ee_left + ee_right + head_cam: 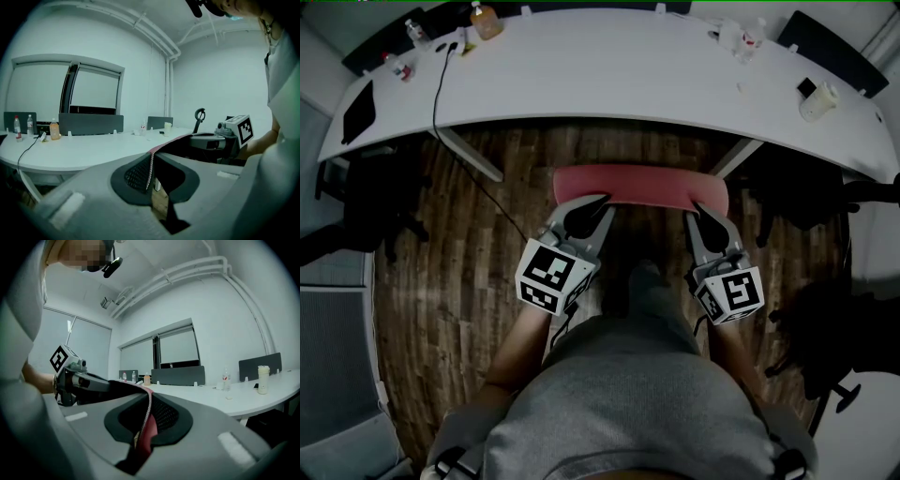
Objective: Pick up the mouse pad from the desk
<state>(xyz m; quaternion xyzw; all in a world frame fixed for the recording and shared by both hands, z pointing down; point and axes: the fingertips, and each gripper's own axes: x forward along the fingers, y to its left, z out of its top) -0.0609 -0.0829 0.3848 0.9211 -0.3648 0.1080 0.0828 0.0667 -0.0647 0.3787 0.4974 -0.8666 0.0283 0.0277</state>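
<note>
Red and thin, the mouse pad (639,186) is held clear of the white curved surface (609,75), on its near side and above the wooden floor (459,281). It is spanned between the two tools, each gripping it from the near side. The pad's left end is pinched by the left tool (592,208), whose jaws are pressed onto the pad's edge, as is shown in the left gripper view, where the stitched rim runs between the dark pads. The pad's right end is pinched in the same way by the right tool (706,217), and in the right gripper view the red sheet is seen clamped between its closed jaws. The two tools are kept well apart, with most of the pad lying between them. On the surface, far to the left, an orange bottle (486,21) and a black cable (439,94) are seen; far to the right a pale cup (817,101) is stood.
</note>
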